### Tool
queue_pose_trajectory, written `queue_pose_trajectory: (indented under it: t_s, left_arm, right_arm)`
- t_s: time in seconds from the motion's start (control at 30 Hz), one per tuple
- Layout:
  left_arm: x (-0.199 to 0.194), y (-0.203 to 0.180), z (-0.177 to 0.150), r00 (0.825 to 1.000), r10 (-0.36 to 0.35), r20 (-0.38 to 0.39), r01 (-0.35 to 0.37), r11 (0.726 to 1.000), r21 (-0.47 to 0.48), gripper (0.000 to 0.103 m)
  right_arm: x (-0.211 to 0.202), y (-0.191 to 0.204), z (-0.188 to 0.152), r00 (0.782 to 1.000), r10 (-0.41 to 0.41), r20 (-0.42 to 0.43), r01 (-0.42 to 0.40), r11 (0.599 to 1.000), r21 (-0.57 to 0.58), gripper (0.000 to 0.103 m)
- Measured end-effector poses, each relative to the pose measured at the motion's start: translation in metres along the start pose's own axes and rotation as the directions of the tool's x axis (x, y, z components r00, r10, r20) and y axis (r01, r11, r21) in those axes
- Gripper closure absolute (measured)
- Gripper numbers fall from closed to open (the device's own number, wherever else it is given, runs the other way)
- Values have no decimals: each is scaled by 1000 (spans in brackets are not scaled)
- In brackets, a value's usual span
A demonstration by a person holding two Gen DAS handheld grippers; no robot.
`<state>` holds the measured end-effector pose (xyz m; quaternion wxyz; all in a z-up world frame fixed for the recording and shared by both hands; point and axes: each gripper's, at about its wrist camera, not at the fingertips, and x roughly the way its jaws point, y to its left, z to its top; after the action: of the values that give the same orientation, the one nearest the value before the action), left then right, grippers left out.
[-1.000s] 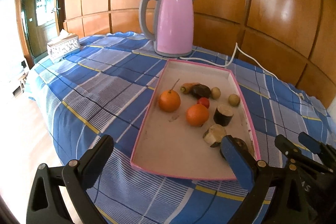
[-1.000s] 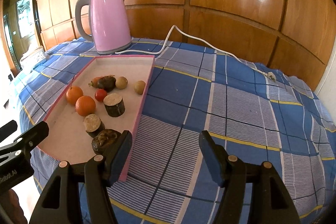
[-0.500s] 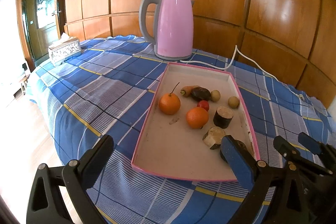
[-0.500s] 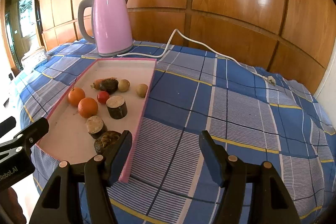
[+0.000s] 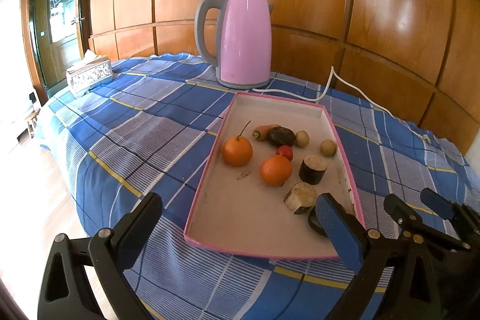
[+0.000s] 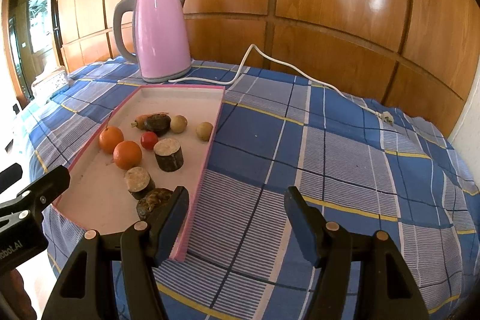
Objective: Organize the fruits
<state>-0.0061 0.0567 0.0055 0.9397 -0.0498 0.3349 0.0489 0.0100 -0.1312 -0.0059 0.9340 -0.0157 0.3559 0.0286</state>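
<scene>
A pink-rimmed tray (image 5: 210, 170) (image 6: 214, 134) lies on the blue checked tablecloth. In it are two oranges (image 5: 237, 151) (image 5: 275, 170), a small red fruit (image 5: 284, 152), a small carrot (image 5: 264, 130), a dark lump (image 5: 281, 136), two pale round fruits (image 5: 302, 138) (image 5: 327, 147), two cut dark-skinned chunks (image 5: 313, 170) (image 5: 300, 197) and a dark shrivelled piece (image 6: 153, 201) at the near corner. My left gripper (image 5: 237, 218) is open and empty before the tray's near edge. My right gripper (image 6: 237, 212) is open and empty over the cloth right of the tray.
A pink electric kettle (image 5: 243, 41) stands behind the tray, its white cord (image 6: 270, 62) trailing right to a loose plug (image 6: 387, 119). A tissue box (image 5: 89, 75) sits at the far left. Wooden panels back the table. The table edge drops off at left.
Both grippers have drawn back and risen slightly, so the tray and kettle look a little farther away. Both stay open. Nothing in the tray moved.
</scene>
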Motion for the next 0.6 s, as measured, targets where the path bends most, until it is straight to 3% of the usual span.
queue_pose_trajectory:
  t_s: [0.6]
  left_arm:
    - [1,-1,1,1000,0,4,0,1000,6,0]
  right_arm:
    - [0,1,0,1000,0,3,0,1000,-5,36]
